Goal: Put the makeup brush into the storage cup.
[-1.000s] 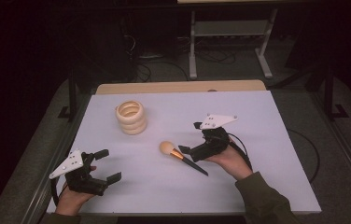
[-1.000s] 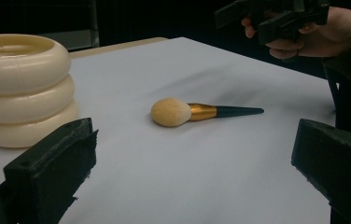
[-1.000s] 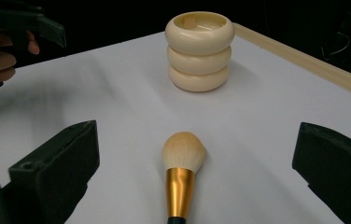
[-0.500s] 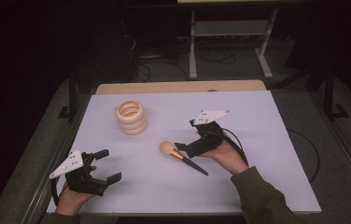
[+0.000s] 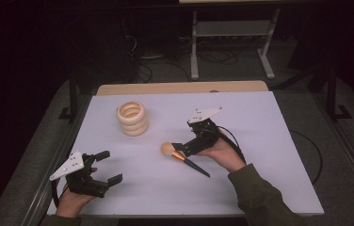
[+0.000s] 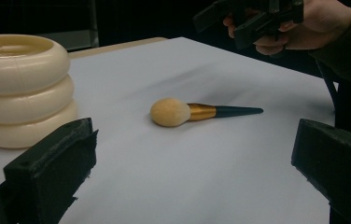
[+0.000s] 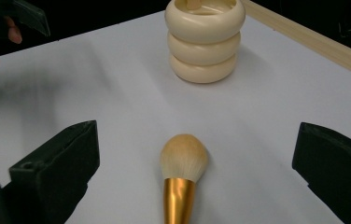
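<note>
In the high view, a makeup brush lies flat near the middle of the white tabletop, its pale bristle head toward the left and its dark handle running down to the right. The right claw hovers just over the gold ferrule with its jaws spread and nothing between them, while a cream ribbed holder, shaped like three stacked rings, stands well apart up and to the left. The left claw sits near the tabletop's front left corner, jaws apart and empty, well away from the brush. In the left gripper view, the makeup brush rests on its side on the white surface beyond the widely spread black jaws, the holder stands at the left, and the right claw hangs above the brush's handle end without touching it. In the right gripper view, the brush lies centred between the two wide-open jaws, bristles pointing toward the holder, whose open top faces up. The step in hand looks like the approach for a pick: the right claw is lined up but not yet closed. The next move likely calls for lowering until the jaws flank the ferrule, then closing gently, since the round handle could roll aside.
</note>
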Available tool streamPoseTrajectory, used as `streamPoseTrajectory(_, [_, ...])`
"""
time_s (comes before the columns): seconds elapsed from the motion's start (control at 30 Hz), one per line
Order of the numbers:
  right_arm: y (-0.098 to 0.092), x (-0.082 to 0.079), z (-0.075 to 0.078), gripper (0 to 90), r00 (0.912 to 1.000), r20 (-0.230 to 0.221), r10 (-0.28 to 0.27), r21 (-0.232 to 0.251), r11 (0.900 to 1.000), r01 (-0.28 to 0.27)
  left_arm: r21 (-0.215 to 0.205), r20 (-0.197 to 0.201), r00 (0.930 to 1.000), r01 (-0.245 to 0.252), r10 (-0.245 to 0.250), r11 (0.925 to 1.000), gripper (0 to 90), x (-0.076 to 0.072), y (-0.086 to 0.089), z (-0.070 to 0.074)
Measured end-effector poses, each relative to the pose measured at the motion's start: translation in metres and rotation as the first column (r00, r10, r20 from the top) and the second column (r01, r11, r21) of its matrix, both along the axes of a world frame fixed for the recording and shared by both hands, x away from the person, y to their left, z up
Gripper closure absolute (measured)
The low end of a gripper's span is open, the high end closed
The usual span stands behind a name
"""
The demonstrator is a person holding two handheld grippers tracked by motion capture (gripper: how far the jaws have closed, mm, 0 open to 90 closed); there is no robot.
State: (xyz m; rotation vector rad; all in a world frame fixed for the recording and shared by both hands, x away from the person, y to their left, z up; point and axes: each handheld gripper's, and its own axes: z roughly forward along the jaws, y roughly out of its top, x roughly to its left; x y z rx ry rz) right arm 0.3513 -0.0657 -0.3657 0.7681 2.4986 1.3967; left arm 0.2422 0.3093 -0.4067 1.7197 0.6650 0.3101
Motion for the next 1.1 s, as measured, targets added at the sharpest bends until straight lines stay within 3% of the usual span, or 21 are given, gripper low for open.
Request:
streamPoseTrajectory(0.23, [0.006, 0.004, -0.001, 0.0, 0.9997, -0.024, 0.004, -0.017, 1.0, -0.004, 0.002, 0.002, 1.0, 0.0, 0.0, 1.0, 0.0, 0.0, 0.001, 0.0])
streamPoseTrajectory(0.7, [0.026, 0.014, -0.006, 0.0, 0.9967, -0.08, 0.015, -0.123, 0.992, -0.025, 0.001, 0.002, 1.0, 0.003, -0.003, 1.0, 0.0, 0.0, 0.0, 0.0])
streamPoseTrajectory(1.1, [0.038, 0.02, -0.013, 0.0, 0.9919, -0.122, 0.036, -0.234, 0.97, -0.064, 0.0, -0.001, 1.0, 0.003, -0.003, 1.0, 0.0, 0.0, 0.001, 0.0])
